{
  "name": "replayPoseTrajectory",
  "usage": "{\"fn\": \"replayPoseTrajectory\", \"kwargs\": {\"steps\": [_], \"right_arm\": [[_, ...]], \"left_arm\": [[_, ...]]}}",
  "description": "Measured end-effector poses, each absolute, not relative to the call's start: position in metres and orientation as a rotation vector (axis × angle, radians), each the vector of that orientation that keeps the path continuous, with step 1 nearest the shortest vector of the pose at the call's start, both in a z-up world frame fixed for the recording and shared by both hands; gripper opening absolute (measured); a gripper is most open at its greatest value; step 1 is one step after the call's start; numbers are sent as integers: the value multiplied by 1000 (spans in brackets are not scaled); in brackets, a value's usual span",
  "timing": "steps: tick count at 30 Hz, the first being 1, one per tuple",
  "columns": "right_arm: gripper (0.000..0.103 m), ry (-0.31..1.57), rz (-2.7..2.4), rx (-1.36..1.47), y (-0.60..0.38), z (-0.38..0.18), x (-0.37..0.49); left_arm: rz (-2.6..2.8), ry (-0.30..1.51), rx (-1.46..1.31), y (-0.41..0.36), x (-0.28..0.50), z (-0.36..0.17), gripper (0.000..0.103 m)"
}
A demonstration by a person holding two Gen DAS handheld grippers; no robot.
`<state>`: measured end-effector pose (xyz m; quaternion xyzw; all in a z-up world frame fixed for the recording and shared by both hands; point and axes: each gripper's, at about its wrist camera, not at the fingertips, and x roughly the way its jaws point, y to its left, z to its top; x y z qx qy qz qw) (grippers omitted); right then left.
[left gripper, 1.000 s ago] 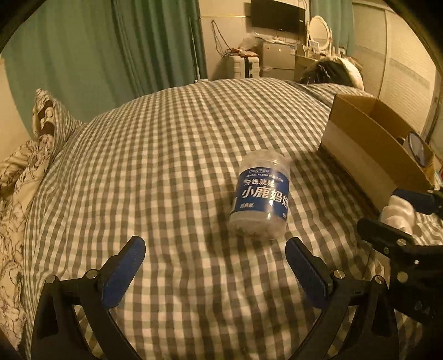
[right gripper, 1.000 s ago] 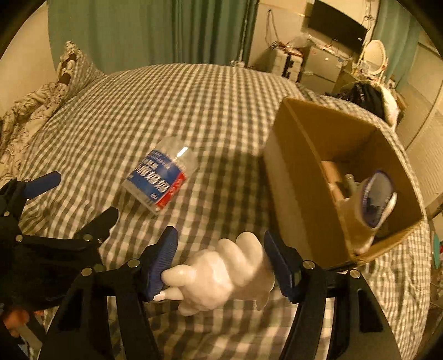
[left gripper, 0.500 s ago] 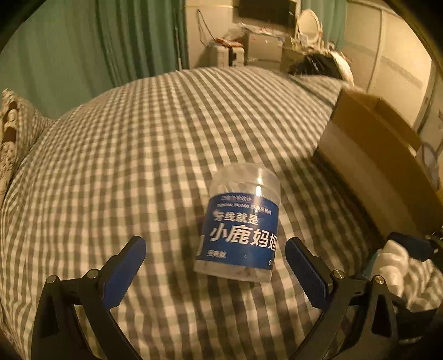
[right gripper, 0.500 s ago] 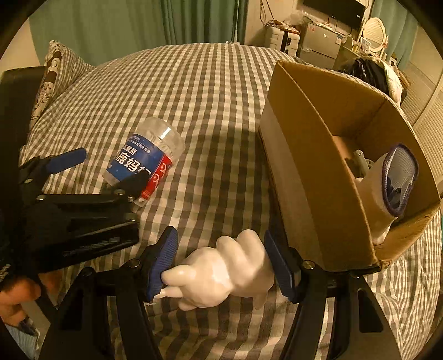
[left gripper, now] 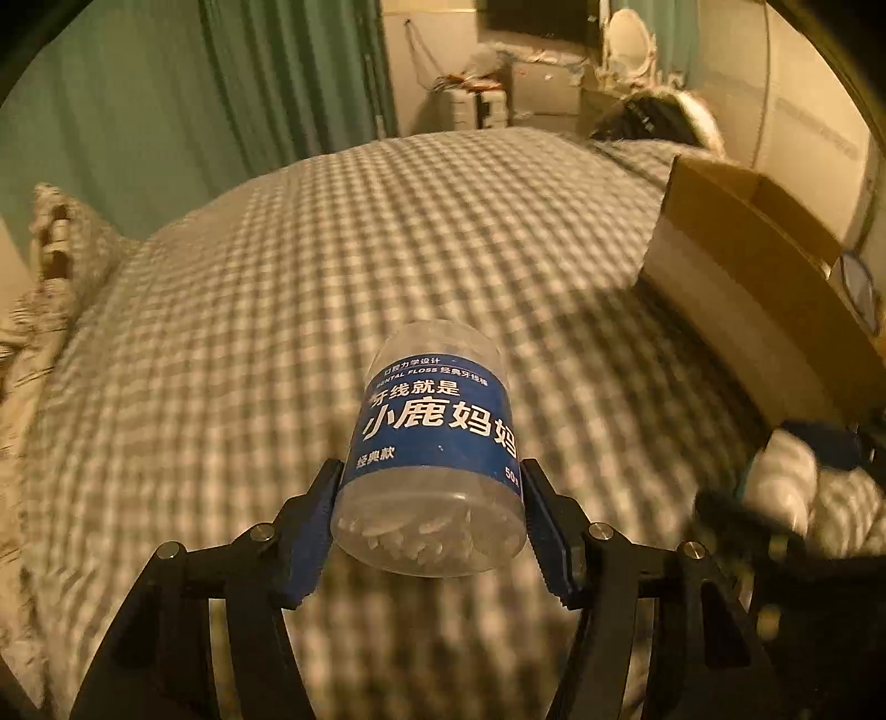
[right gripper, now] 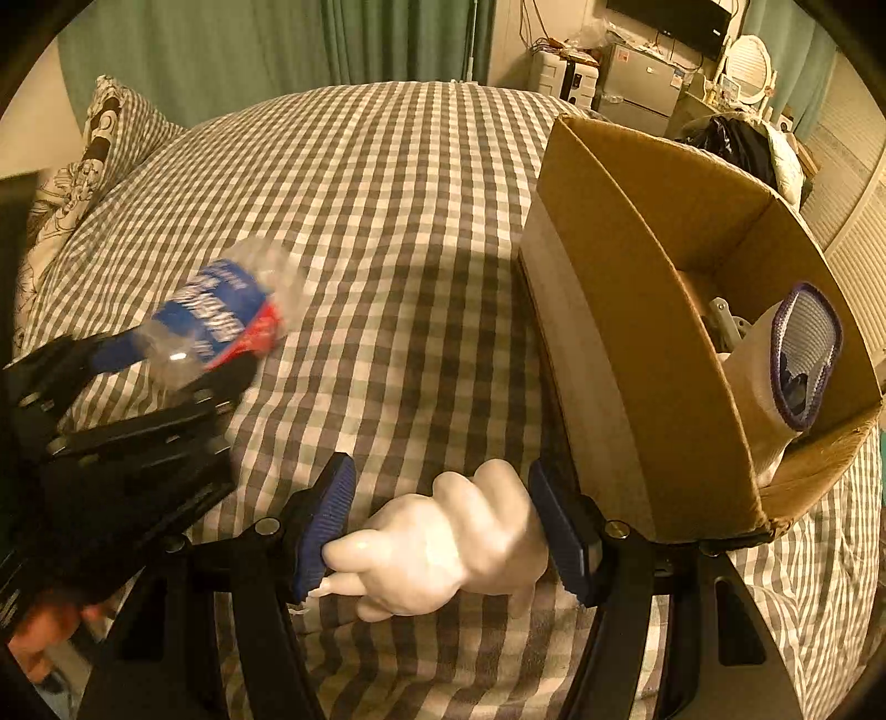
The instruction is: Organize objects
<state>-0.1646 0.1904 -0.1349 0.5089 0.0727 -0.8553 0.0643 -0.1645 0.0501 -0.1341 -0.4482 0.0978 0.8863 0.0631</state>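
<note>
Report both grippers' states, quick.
Left gripper: jaws closing, pads on the dental floss jar.
Right gripper: shut on the white figurine, beside the cardboard box.

Both views are taken from close above the checked bed (left gripper: 288,310), angled steeply down and forward along each gripper's fingers. The jar (left gripper: 437,448), the cardboard box (right gripper: 653,310) and the far curtain (right gripper: 266,50) are shared by both views.

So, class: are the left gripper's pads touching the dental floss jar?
Touching. In the left wrist view the closing left gripper has both blue pads pressed against the sides of the dental floss jar, no gap showing.
</note>
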Motion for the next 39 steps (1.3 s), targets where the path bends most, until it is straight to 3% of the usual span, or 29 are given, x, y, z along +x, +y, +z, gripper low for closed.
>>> {"fn": "replayPoseTrajectory", "kwargs": {"steps": [9, 16, 33, 35, 39], "right_arm": [[65, 309, -2630, 1356, 172, -111, -141], [65, 233, -2669, 1226, 183, -68, -107], [64, 91, -2824, 877, 287, 83, -93], [52, 86, -2831, 855, 301, 92, -98], [47, 107, -2854, 847, 320, 97, -111]], "left_arm": [[2774, 280, -1326, 27, -110, -92, 63], [2851, 274, -1156, 31, -77, -36, 63], [2797, 302, -813, 145, -63, 70, 63], [2777, 314, -794, 165, -70, 73, 63], [2728, 326, -790, 201, -84, 69, 63]]}}
